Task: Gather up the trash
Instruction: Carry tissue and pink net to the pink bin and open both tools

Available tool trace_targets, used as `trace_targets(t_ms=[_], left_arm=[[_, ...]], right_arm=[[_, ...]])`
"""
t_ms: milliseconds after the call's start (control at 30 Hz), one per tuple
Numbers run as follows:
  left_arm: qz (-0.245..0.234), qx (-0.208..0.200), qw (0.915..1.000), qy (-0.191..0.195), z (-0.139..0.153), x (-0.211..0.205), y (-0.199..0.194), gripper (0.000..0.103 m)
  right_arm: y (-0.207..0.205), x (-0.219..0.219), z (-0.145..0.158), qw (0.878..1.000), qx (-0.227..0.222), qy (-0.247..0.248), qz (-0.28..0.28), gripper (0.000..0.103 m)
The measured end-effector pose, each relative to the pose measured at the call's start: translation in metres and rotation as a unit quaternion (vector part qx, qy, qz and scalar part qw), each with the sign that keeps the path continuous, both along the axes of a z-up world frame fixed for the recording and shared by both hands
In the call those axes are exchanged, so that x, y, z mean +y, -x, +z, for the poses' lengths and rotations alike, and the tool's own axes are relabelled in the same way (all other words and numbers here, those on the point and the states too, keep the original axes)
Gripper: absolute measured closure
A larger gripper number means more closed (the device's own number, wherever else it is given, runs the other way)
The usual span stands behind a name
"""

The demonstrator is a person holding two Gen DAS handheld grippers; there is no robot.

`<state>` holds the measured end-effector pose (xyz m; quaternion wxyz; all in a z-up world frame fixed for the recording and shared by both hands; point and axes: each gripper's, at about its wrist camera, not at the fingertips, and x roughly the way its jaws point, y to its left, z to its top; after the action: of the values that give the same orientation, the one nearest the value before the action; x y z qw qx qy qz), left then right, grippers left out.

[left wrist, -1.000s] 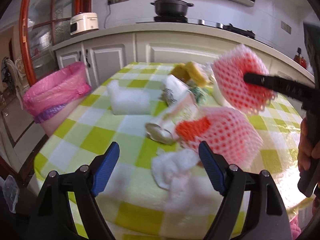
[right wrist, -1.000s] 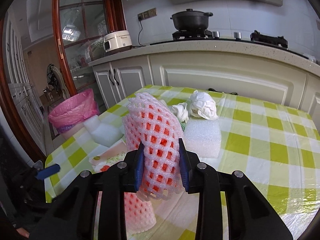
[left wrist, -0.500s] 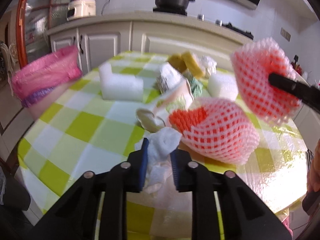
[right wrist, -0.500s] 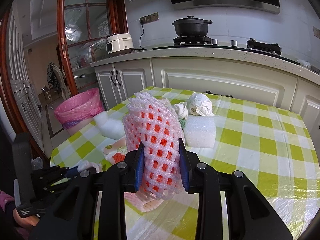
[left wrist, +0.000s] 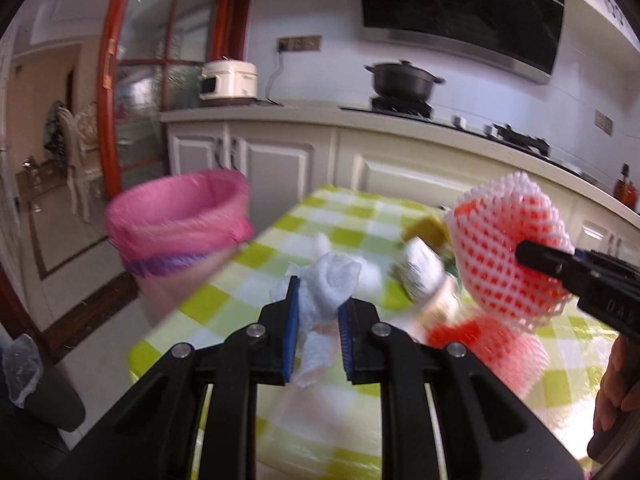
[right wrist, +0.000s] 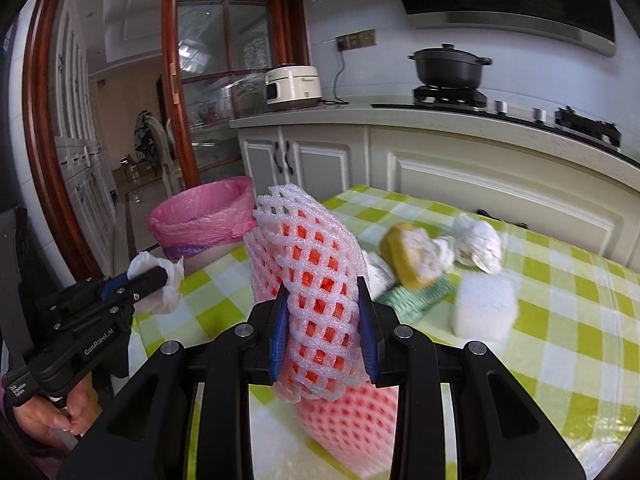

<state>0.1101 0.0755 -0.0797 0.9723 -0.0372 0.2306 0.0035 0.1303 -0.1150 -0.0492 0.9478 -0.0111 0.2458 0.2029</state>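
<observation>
Pinching tissue [left wrist: 320, 308] between left tongs [left wrist: 318, 334]; foam net [right wrist: 316, 304] between right tongs [right wrist: 323, 330].

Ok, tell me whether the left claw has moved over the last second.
Yes. The left claw, shut on the tissue, rose off the table toward the pink bin.

Your left gripper [left wrist: 316, 332] and right gripper [right wrist: 323, 334] are matte black plastic, with blue ribbed pads [left wrist: 291, 334] lining the jaws and silver screws [right wrist: 402, 332] at the pivots. White "GenRobot.AI" lettering [right wrist: 100, 341] runs along one body. Your hand [right wrist: 48, 414] shows bare skin.
</observation>
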Motion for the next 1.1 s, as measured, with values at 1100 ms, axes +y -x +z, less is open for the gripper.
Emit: trace_targets(t_ms=[1100], left_arm=[[0.143, -0.004, 0.9896, 0.018, 0.033, 0.226, -0.178, 0.08]], right_arm=[[-0.237, 0.256, 0.024, 0.98, 0.036, 0.006, 0.193, 0.072]])
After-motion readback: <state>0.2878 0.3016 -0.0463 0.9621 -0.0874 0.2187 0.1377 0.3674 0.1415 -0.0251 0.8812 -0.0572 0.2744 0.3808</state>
